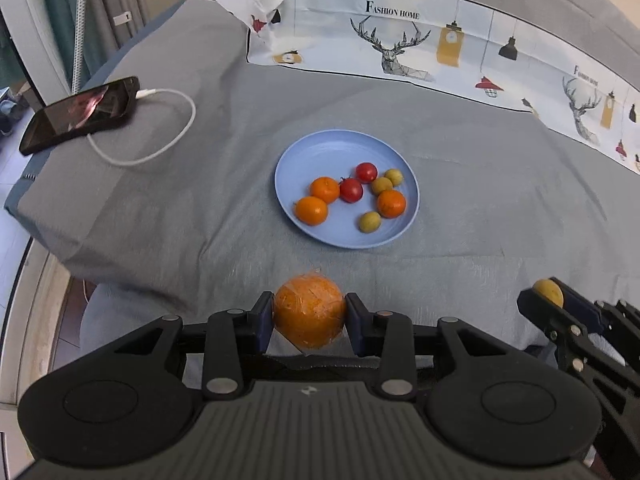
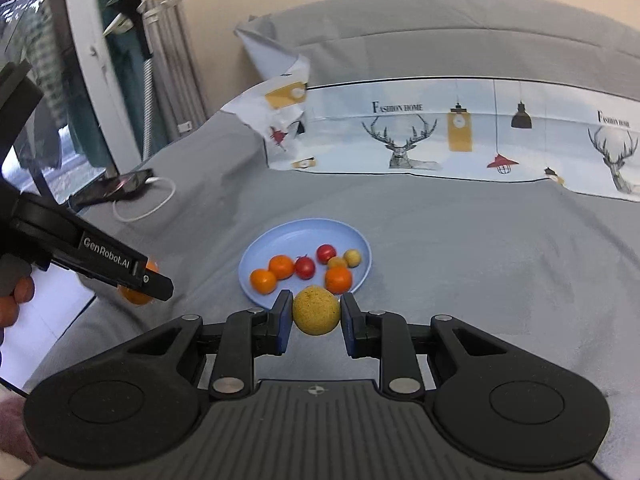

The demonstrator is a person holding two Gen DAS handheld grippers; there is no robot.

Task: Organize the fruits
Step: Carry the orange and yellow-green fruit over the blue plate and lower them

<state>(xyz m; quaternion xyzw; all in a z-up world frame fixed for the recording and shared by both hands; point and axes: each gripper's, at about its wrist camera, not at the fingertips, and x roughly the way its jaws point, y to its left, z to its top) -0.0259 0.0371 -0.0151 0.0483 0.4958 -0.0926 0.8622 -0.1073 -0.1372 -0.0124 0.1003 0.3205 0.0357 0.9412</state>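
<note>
A light blue plate point(image 1: 312, 152) lies on the grey bedspread and carries several small fruits: oranges, red ones and yellow-green ones. My left gripper point(image 1: 309, 322) is shut on an orange point(image 1: 310, 312) wrapped in clear film, held above the bed short of the plate. My right gripper point(image 2: 316, 316) is shut on a yellow fruit point(image 2: 316, 310), just in front of the plate point(image 2: 296, 234). In the left wrist view the right gripper point(image 1: 550, 296) shows at the right edge with the yellow fruit point(image 1: 549, 290). In the right wrist view the left gripper point(image 2: 154, 280) reaches in from the left with the orange point(image 2: 138, 296) partly hidden.
A black phone point(image 1: 80, 114) on a white charging cable point(image 1: 176, 136) lies at the bed's left corner. A printed pillowcase with deer and lamps point(image 1: 400, 44) lies beyond the plate. A person's fingers point(image 2: 16, 300) hold the left gripper's handle. Curtains and a window stand at left.
</note>
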